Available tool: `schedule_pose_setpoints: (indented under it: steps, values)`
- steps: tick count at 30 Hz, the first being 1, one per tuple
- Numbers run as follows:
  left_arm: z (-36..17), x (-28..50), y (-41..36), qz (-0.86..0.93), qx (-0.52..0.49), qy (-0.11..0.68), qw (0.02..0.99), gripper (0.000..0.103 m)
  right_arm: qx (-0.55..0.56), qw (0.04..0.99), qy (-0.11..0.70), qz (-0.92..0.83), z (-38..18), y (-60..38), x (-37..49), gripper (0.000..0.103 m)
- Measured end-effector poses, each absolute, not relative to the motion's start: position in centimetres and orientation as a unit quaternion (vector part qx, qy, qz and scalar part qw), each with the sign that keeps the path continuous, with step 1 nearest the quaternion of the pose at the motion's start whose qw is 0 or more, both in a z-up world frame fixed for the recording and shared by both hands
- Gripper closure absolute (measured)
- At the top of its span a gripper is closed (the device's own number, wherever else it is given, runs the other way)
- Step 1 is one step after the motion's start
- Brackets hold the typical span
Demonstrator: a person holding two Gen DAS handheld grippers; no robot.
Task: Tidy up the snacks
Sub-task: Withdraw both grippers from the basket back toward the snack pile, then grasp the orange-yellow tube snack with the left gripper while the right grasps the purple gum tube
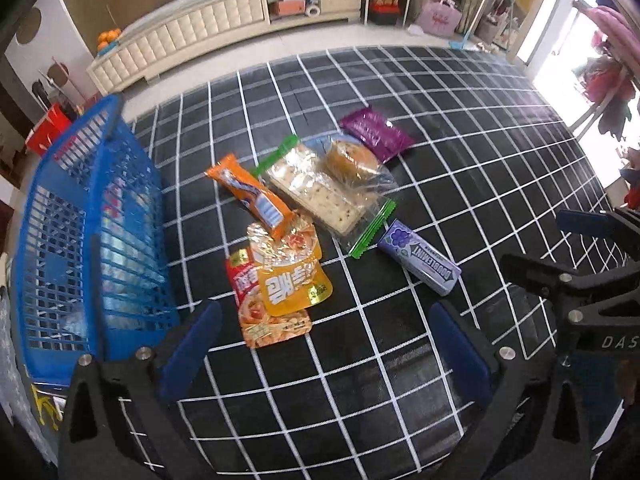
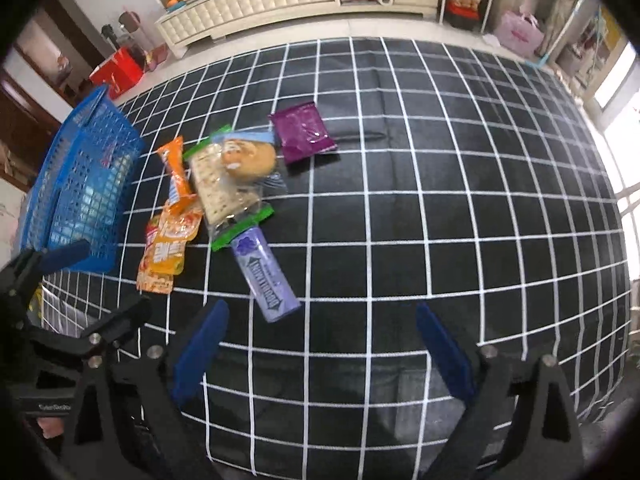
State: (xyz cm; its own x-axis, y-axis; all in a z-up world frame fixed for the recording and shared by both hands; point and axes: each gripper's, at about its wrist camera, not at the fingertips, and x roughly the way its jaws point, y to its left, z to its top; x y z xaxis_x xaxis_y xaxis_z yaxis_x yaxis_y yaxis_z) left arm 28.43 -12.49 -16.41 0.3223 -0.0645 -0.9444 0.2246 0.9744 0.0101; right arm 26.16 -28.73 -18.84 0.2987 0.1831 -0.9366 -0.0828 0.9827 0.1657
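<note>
Snacks lie clustered on the black grid-patterned cloth (image 1: 460,128), none yet in the blue basket (image 1: 92,216) at far left. Left to right: an orange wrapper (image 1: 250,196) overlapping a yellow pouch (image 1: 290,276), which covers a red pouch (image 1: 268,320); a clear cracker bag (image 1: 320,192) with a bun (image 1: 352,158) resting on it; a purple packet (image 1: 376,134) behind; and a gum box (image 1: 420,256). My left gripper (image 1: 326,348) and right gripper (image 2: 320,344) both hover spread wide, holding nothing. I judge the gum box easiest: separate, rigid, nearest my right gripper. Overlapped packets may drag neighbours.
</note>
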Motion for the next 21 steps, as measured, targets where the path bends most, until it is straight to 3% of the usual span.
schedule_pose_setpoints:
  steps: [15,21]
  values:
    - [-22.4,34.3,-10.9,-0.056,0.048,0.624,0.778,0.000,0.060,0.787,0.603,0.113,-22.3,-28.2,29.3,0.006]
    - [-25.0,35.7,-10.5,-0.059,0.037,0.651,0.756,0.008,0.065,0.786,0.605,0.114,-22.6,-28.3,30.0,0.006]
